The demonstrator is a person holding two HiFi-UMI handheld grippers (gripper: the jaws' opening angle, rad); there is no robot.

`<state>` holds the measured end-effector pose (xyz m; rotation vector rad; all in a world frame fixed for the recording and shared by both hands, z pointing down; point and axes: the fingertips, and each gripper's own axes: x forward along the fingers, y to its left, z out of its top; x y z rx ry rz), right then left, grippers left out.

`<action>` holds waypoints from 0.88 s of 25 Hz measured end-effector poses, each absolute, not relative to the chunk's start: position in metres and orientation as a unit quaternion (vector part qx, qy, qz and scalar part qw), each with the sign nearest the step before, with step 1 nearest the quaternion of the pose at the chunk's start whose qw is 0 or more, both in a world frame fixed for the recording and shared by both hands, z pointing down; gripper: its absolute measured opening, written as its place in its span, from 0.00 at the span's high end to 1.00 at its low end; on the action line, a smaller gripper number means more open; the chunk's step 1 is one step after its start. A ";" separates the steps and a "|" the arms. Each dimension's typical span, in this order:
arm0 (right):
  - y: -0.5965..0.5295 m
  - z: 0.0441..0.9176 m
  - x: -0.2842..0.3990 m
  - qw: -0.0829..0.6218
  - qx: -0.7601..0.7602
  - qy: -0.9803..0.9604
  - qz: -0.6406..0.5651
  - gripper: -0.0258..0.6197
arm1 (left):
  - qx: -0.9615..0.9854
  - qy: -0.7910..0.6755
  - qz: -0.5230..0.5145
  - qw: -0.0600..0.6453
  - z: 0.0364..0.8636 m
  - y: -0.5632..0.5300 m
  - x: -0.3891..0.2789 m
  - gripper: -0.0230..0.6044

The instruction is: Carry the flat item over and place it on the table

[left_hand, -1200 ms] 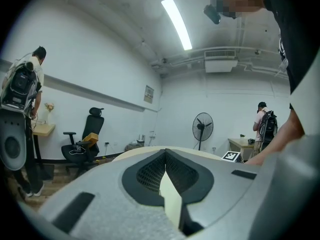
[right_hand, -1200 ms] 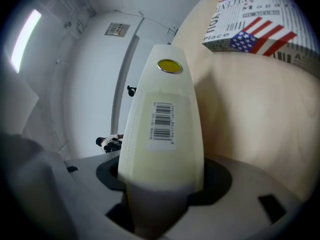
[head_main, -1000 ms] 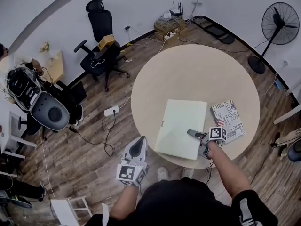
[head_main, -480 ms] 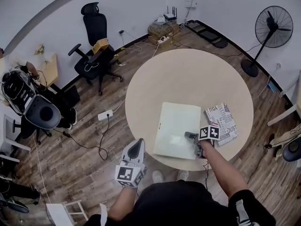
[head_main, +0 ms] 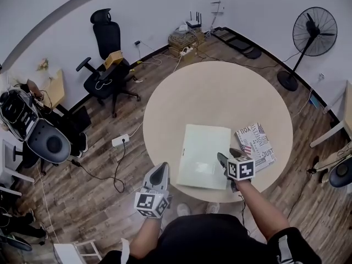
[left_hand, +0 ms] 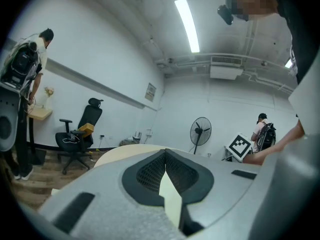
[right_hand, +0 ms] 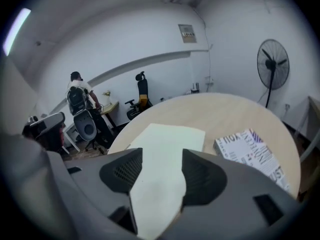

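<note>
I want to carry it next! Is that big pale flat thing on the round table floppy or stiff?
Probably fairly stiff: the pale flat thing lies flat with straight edges. It looks thin, so it is likely light for its size. On the smooth table it may slide when pushed.

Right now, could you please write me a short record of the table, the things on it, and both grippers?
table: round, pale wood
board: pale green, lies flat at the table's near edge
magazine: flat, right of the board
right gripper: over the board's near edge, fingers apart, closing, nothing between them
left gripper: off the table, fingers shut, empty
</note>
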<state>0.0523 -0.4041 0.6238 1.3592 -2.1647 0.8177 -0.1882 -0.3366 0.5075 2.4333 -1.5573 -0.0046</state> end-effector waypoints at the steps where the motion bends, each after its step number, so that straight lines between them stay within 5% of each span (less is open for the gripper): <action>1: -0.405 0.611 0.052 0.222 0.500 -0.792 0.270 0.62 | 0.835 -0.534 -0.005 0.131 0.507 -0.339 -0.186 0.96; 6: -0.403 0.551 0.049 0.178 0.530 -0.810 0.179 0.96 | 0.833 -0.534 0.002 0.144 0.510 -0.346 -0.177 0.96; 22: -0.385 0.484 0.045 0.101 0.542 -0.829 0.094 0.96 | 0.841 -0.528 0.044 0.107 0.505 -0.345 -0.155 0.96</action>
